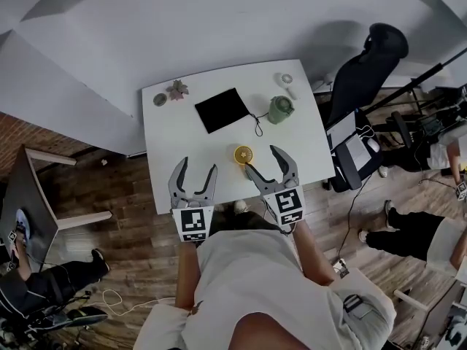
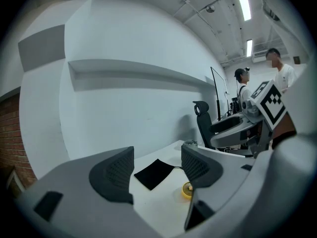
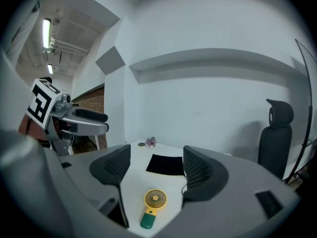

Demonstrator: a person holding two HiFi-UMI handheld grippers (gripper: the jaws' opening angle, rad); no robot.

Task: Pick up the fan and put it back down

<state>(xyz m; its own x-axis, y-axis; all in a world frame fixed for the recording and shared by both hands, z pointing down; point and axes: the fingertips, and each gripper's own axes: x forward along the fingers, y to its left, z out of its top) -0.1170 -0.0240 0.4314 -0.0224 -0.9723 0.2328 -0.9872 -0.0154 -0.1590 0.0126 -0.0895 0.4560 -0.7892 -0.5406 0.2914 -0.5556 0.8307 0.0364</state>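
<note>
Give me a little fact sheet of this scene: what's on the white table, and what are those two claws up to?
surface: white table
main item: yellow fan with a green handle, lying flat near the front edge
left claw: open, empty, over the table's near edge
right claw: open, empty; the fan lies ahead of its jaws, not gripped
other items: black mat, green round gadget, small flower
fan picked up: not yet

Office w/ desk (image 1: 175, 144), swivel chair (image 1: 365, 71)
</note>
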